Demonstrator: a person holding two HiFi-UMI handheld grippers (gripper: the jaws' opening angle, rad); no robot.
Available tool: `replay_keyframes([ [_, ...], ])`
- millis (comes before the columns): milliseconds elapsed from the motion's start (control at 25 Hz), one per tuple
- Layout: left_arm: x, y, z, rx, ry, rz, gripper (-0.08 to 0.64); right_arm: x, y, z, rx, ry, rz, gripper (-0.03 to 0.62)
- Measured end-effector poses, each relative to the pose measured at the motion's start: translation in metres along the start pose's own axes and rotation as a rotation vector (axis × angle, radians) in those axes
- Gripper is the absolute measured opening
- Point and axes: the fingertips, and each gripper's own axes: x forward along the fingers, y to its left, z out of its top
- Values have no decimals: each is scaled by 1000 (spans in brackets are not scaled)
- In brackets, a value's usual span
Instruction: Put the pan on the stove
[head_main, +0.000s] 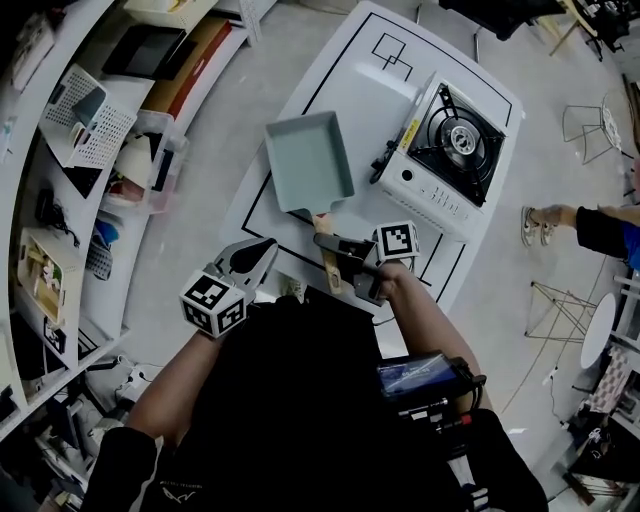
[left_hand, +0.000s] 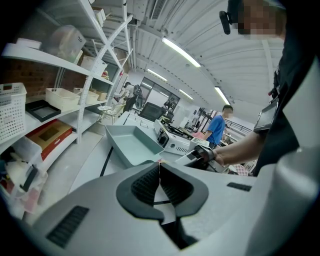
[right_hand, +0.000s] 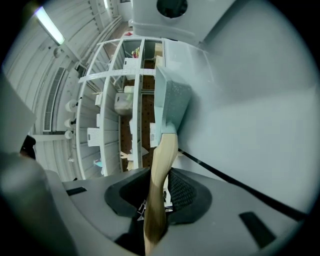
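Note:
A light blue rectangular pan (head_main: 310, 160) with a wooden handle (head_main: 324, 232) lies on the white table (head_main: 345, 70), left of the white portable gas stove (head_main: 450, 150). My right gripper (head_main: 338, 252) is shut on the handle near its end. In the right gripper view the handle (right_hand: 161, 165) runs between the pads up to the pan (right_hand: 170, 100), which appears tilted on edge there. My left gripper (head_main: 262, 252) hovers by the table's near left edge, shut and holding nothing; its tips (left_hand: 160, 164) meet. From that view the pan (left_hand: 132, 145) and stove (left_hand: 175, 142) lie ahead.
White shelves (head_main: 90, 130) with baskets, boxes and bins run along the left. Black tape lines (head_main: 390, 48) mark the tabletop. A person in blue (head_main: 600, 230) stands to the right beyond the stove, near wire stools (head_main: 585, 125).

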Motion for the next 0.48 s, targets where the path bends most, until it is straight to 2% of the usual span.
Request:
replay_keyframes([
  [480,-14,8,-1,-3,-11,11,9,8,10,-7,55,-76,47,124],
])
